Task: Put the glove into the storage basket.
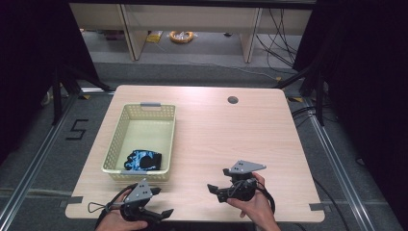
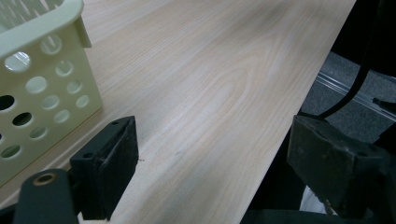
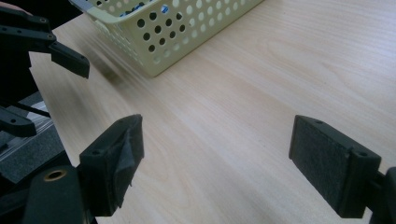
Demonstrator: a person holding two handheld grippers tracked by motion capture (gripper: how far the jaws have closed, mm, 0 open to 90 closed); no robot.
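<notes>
The black-and-blue glove [image 1: 143, 160] lies in the near end of the basket [image 1: 118, 129]. Just before the basket, the left hand-held gripper [image 1: 161, 202] is spread and empty; right of the basket, the right hand-held gripper [image 1: 217, 181] likewise. Reaching in from above should clear the rim.

One basket [image 1: 144, 139], one glove [image 1: 143, 160], two grippers, one table [image 1: 216, 139]

glove [image 1: 143, 160] in basket [image 1: 119, 132], left on table [image 1: 231, 139]; grippers nearer edge.
</notes>
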